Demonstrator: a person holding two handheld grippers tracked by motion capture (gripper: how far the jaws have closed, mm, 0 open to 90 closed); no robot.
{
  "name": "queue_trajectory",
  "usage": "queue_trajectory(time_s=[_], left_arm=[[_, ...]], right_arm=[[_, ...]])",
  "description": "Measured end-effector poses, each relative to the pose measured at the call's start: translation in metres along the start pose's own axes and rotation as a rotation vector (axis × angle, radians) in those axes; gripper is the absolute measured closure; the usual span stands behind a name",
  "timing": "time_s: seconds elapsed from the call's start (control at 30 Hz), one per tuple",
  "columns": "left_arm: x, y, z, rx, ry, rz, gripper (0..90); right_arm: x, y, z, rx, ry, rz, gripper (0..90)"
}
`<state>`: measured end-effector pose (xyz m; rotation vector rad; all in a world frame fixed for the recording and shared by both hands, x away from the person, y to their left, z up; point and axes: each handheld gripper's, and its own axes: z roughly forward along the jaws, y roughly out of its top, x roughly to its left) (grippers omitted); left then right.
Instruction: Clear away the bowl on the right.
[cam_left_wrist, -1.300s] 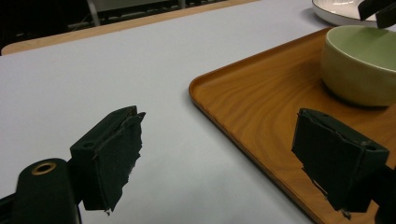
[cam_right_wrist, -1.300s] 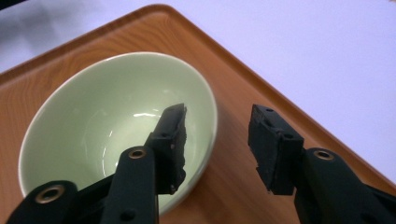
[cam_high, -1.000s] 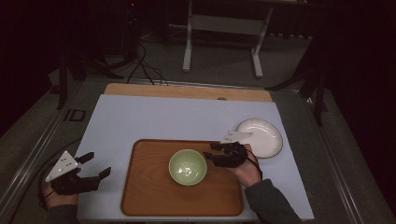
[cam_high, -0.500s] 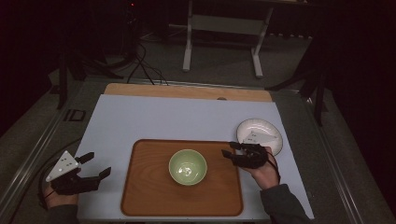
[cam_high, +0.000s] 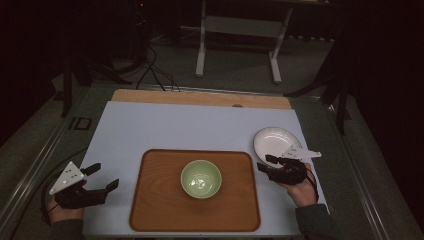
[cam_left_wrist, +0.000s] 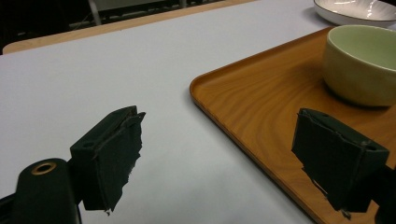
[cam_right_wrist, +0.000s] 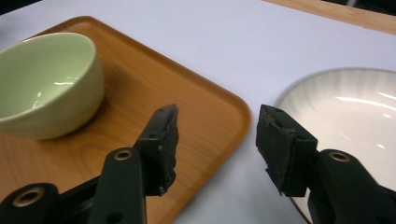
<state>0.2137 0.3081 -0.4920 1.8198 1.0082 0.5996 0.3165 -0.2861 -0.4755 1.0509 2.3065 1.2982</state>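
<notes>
Bowl (cam_high: 200, 178) sits on tray (cam_high: 150, 210); my right tool (cam_high: 266, 163), spread and empty, nears the plate (cam_high: 272, 140) rim, left tool (cam_high: 104, 176) spread idle; next, pinch the rim.

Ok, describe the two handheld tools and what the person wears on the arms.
Both are black two-jaw devices. The left tool carries a pale grey three-cornered plate; so does the right tool, with a dark cable looping behind it. Its jaw pads look ragged-edged. Dark grey sleeves cover both forearms.
</notes>
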Motion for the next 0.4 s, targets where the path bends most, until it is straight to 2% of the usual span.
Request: queue_trajectory(time_s=[0.17,0.4], left_arm=[[0.000,0.000,0.000,0.000,-0.001,-0.001,15.8],[0.000,0.000,0.001,-0.001,-0.004,0.007,15.8]], right_arm=[[-0.013,-0.012,-0.014,-0.027,-0.013,0.037,47.3],[-0.023,-0.027,-0.029,-0.033,-0.004,0.030,46.3]])
